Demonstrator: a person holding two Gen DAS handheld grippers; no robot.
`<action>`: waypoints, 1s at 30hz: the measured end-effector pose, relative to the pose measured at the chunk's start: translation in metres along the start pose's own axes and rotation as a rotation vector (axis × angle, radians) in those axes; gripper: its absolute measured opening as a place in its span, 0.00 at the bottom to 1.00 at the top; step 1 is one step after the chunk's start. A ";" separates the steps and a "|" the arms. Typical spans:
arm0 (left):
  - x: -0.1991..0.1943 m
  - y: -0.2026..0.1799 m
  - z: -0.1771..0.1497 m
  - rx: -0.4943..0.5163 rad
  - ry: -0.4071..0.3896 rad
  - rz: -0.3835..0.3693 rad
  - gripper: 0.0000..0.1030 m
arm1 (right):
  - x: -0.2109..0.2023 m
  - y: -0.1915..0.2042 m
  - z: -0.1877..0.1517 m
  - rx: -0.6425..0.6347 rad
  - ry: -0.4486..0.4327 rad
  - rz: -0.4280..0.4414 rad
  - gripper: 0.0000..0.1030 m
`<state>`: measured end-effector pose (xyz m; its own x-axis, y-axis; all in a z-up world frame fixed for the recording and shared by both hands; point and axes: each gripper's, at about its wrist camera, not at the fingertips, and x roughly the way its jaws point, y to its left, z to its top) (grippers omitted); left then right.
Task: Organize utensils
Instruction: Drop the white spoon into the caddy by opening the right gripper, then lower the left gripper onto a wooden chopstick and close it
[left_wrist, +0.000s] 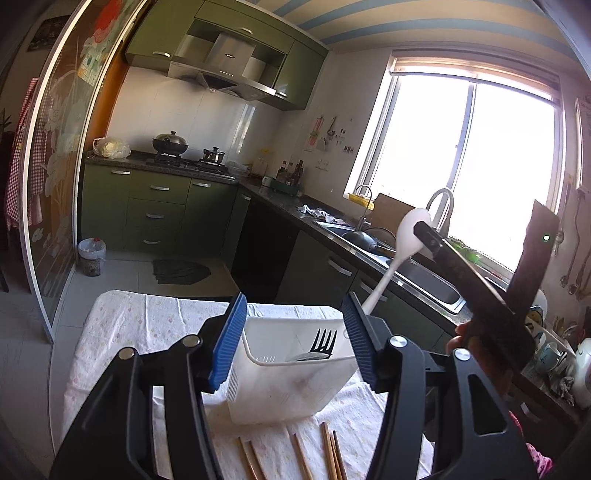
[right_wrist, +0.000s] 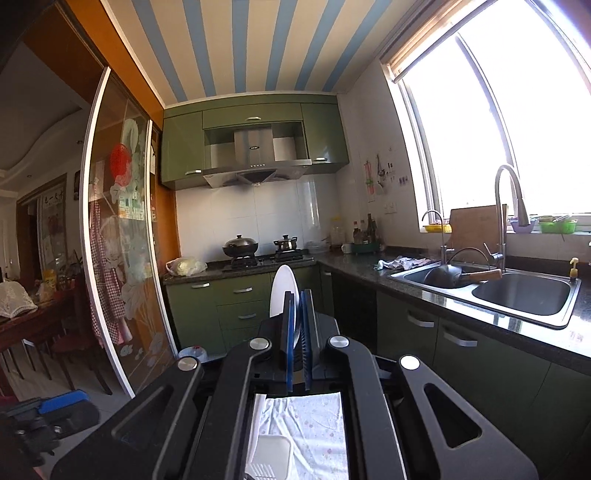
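- The right gripper (right_wrist: 298, 325) is clamping a white spoon (right_wrist: 282, 291) between its blue pads (right_wrist: 290, 332), bowl end sticking up past the fingertips.
- In the left wrist view, that spoon (left_wrist: 397, 254) is hanging in the air, tilted, above the far right corner of the table (left_wrist: 122, 325), handle pointing down toward the bin (left_wrist: 291, 365).
- The left gripper (left_wrist: 295, 343) is standing with its jaws wide apart, holding nothing, one finger on either side of the bin.
- The white bin is sitting on the cloth-covered table, between the left gripper's pads; whether they are touching it, I cannot tell.
- A black fork (left_wrist: 325, 341) is standing inside the bin, tines up.
- Wooden chopsticks (left_wrist: 328, 454) are lying on the cloth near the table's near edge, just in front of the bin.
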<state>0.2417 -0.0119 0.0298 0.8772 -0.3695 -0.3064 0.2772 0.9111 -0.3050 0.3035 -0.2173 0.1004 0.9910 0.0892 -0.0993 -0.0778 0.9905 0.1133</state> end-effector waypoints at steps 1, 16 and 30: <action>-0.003 -0.001 0.000 0.009 0.008 0.001 0.51 | 0.005 0.001 -0.005 0.001 0.014 0.001 0.05; -0.001 0.009 -0.040 -0.069 0.226 0.010 0.69 | -0.017 0.007 -0.071 -0.075 0.113 0.060 0.14; 0.066 0.019 -0.122 -0.088 0.765 0.252 0.72 | -0.127 -0.036 -0.084 -0.001 0.143 0.143 0.23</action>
<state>0.2576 -0.0409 -0.1061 0.3894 -0.2064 -0.8977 0.0468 0.9777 -0.2045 0.1714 -0.2553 0.0257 0.9445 0.2426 -0.2215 -0.2167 0.9669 0.1349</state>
